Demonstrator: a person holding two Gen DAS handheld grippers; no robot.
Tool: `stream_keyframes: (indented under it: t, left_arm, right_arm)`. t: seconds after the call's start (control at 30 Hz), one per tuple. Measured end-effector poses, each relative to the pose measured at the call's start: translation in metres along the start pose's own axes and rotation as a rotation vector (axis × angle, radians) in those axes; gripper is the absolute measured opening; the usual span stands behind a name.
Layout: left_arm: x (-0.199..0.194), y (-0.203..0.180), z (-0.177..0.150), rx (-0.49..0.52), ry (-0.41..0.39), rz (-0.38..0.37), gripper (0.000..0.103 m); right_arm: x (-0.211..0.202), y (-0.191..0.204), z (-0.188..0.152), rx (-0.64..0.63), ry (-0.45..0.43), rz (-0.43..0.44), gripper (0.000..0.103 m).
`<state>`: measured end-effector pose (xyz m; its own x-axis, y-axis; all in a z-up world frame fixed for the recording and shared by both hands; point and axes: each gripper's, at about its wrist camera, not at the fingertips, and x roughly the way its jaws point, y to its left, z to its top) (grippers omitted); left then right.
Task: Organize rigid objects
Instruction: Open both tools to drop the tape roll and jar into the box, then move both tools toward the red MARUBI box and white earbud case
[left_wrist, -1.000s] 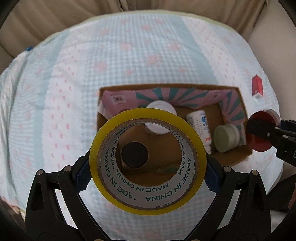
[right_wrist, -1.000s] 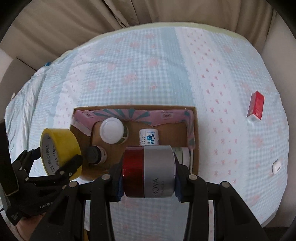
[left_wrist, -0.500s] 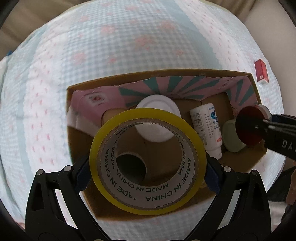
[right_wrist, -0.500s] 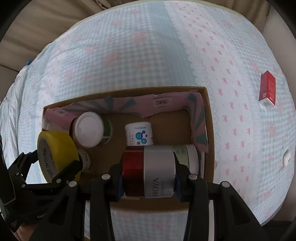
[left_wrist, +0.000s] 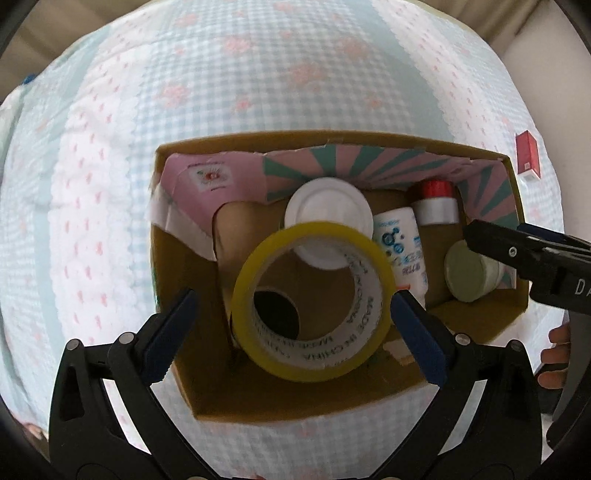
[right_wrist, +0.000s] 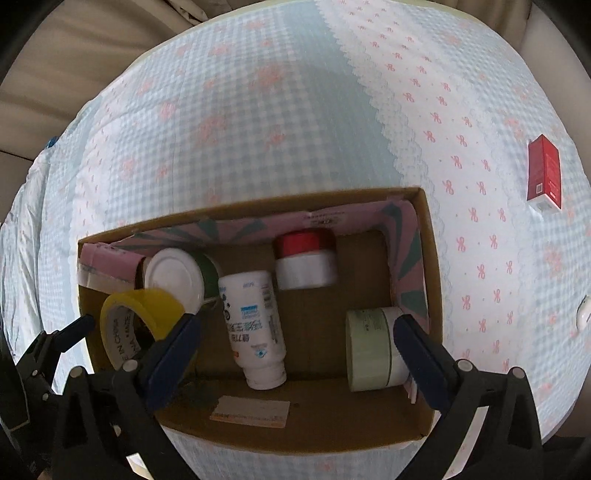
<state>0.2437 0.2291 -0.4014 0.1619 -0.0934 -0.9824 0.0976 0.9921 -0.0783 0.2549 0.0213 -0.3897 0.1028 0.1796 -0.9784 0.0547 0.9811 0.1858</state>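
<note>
1. Cardboard box (right_wrist: 432, 266): matt brown corrugated board, printed pink-and-green paper flaps.
2. Yellow tape roll (left_wrist: 312, 306): glossy film on a printed paper core.
3. White bottle (right_wrist: 253, 325): smooth plastic, slight sheen.
4. Red-capped jar (right_wrist: 304, 258): glossy.
5. Checked cloth (right_wrist: 258, 122): soft, matt, woven.
6. Gripper pads (right_wrist: 421, 354): matt blue, on black plastic.

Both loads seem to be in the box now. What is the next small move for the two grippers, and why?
Probably lift both clear. The left gripper jaws are opening off the yellow tape roll, and the right gripper, also opening, holds nothing; the red-capped jar lies in the cardboard box. The red carton remains outside.
</note>
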Motion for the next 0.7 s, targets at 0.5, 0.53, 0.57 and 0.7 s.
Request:
stream_keyframes:
  t: [0.5, 0.53, 0.57, 0.7]
  left_arm:
    - [-0.068, -0.004, -0.034, -0.014, -0.105, 0.031, 0.103]
    - [-0.075, -0.005, -0.038, -0.016, -0.113, 0.035, 0.103]
    - [-0.083, -0.006, -0.043, -0.018, -0.121, 0.035, 0.103]
    - [-0.108, -0.009, -0.056, -0.007, -0.153, 0.038, 0.103]
  right_arm:
    - [-0.054, 0.002, -0.032, -0.016, -0.068, 0.017, 0.103]
    - [-0.059, 0.002, -0.035, -0.019, -0.074, 0.017, 0.103]
    - [-0.065, 0.002, -0.039, -0.023, -0.082, 0.016, 0.103]
    - [-0.091, 0.002, -0.056, -0.041, -0.106, 0.015, 0.103]
